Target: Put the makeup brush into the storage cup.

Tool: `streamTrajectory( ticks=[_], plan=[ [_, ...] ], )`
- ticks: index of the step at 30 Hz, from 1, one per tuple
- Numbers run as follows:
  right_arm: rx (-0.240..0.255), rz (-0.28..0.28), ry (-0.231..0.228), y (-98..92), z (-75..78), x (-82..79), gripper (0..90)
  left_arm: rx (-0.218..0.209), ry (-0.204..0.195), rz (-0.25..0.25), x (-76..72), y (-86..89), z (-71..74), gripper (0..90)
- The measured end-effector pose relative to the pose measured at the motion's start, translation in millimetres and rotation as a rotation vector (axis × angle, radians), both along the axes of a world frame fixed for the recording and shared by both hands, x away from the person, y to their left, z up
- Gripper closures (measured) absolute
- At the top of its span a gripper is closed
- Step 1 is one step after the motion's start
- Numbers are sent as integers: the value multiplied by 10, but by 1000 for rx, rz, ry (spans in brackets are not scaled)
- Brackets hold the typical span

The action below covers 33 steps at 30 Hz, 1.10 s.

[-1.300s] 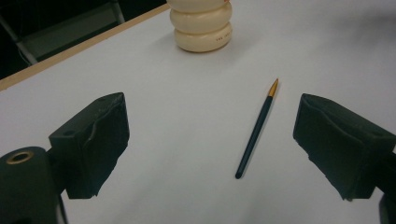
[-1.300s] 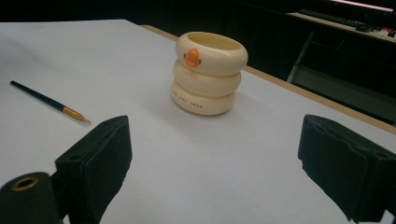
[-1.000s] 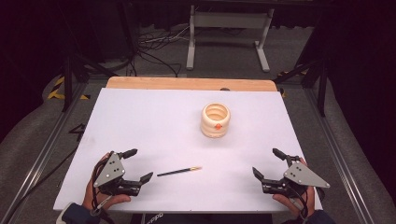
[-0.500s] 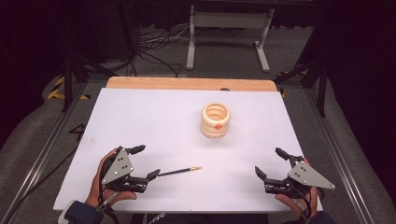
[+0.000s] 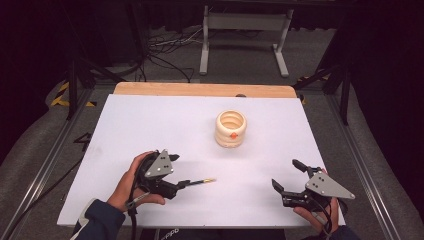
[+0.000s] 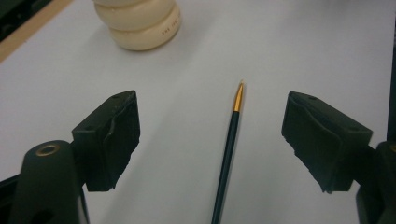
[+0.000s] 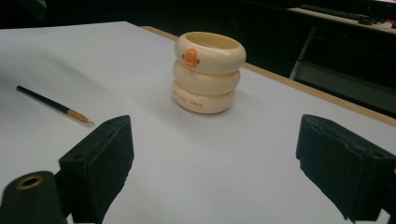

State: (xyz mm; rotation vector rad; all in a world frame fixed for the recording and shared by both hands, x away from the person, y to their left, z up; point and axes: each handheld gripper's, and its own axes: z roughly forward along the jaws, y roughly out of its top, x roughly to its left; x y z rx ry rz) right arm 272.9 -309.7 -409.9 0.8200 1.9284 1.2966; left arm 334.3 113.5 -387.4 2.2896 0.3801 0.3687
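One dark pen [image 5: 199,182] with a gold tip is seen lying near the front edge of the white tabletop [image 5: 150,125], left of centre. It lies between the parted, just-closing jaws of the left gripper [image 5: 184,184], untouched. The right gripper [image 5: 286,176] is held released by the front right corner. One cream ringed holder [image 5: 230,128] stands mid-table.

Left gripper [image 5: 176,176] at near-left of white table [image 5: 150,120], jaws apart and just been closing, astride butt end of dark pen [image 5: 199,182]; pads not pressing it. Pen lies flat, gold tip toward table middle. Cream ringed holder [image 5: 231,128] upright farther back, well apart. Right gripper [image 5: 287,175] at near-right, jaws wide, nothing between.
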Motion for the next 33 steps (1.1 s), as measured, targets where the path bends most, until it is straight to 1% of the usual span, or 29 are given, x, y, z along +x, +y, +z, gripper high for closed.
streamTrajectory(
  ticks=[2,3,4,5,6,7,8,9,10,11,12,13,14,15,18,19,20,22,23,24,25,26,27,28,29,30,31,32,33],
  plan=[
    [6,-1,9,-2,-6,14,119,47,13,-19,43,-82,9,232],
    [-1,1,12,2,-14,16,119,79,34,-41,75,-139,10,237],
    [-9,3,17,5,-19,16,119,107,45,-55,88,-173,13,262],
    [-7,5,20,4,-18,16,121,152,46,-68,101,-222,18,291],
    [-3,5,23,1,-18,22,121,183,55,-82,115,-268,22,281],
    [-1,3,26,-1,-19,29,122,205,76,-94,129,-309,21,281],
    [-5,4,28,0,-23,33,122,227,88,-105,147,-350,13,280],
    [-13,3,28,4,-31,32,122,267,99,-113,173,-402,0,283],
    [-30,7,31,8,-37,27,123,289,108,-117,193,-433,-13,287],
    [-33,9,31,10,-37,23,123,309,115,-113,213,-463,-26,302],
    [-34,11,30,8,-32,21,123,342,131,-103,248,-507,-47,319],
    [-27,5,31,5,-24,23,123,342,131,-103,248,-507,-47,337],
    [-20,0,32,4,-21,28,124,366,163,-101,305,-576,-74,358],
    [-21,2,33,6,-26,28,125,372,174,-103,313,-597,-83,383],
    [-38,4,40,9,-35,27,127,421,221,-117,369,-693,-129,436],
    [-34,1,41,8,-34,30,127,421,221,-117,369,-693,-129,457],
    [-31,-1,41,6,-33,31,127,457,241,-141,405,-752,-168,480],
    [-38,-1,45,7,-38,30,128,494,267,-155,446,-809,-215,510],
    [-38,-1,45,7,-38,30,128,494,267,-155,446,-809,-215,532],
    [-40,-1,48,6,-40,32,129,518,281,-156,473,-851,-239,532],
    [-40,-4,51,0,-35,39,130,539,280,-164,487,-878,-241,554],
    [-33,-9,51,-3,-32,43,130,548,299,-176,499,-904,-253,568],
    [-30,-10,52,-5,-33,44,131,568,299,-177,514,-936,-273,584],
    [-35,-6,54,-6,-40,40,131,592,310,-179,540,-961,-286,602],
    [-42,-5,55,-6,-47,40,132,594,313,-171,549,-976,-311,629],
    [-45,-5,59,-6,-49,43,135,616,319,-174,563,-1002,-341,641],
    [-43,-7,62,-6,-47,51,136,637,327,-175,568,-1019,-333,660],
    [-37,-8,65,-7,-44,54,136,632,336,-178,578,-1023,-335,670],
    [-34,-6,65,-8,-43,54,136,629,337,-178,588,-1026,-338,679]
  ],
)
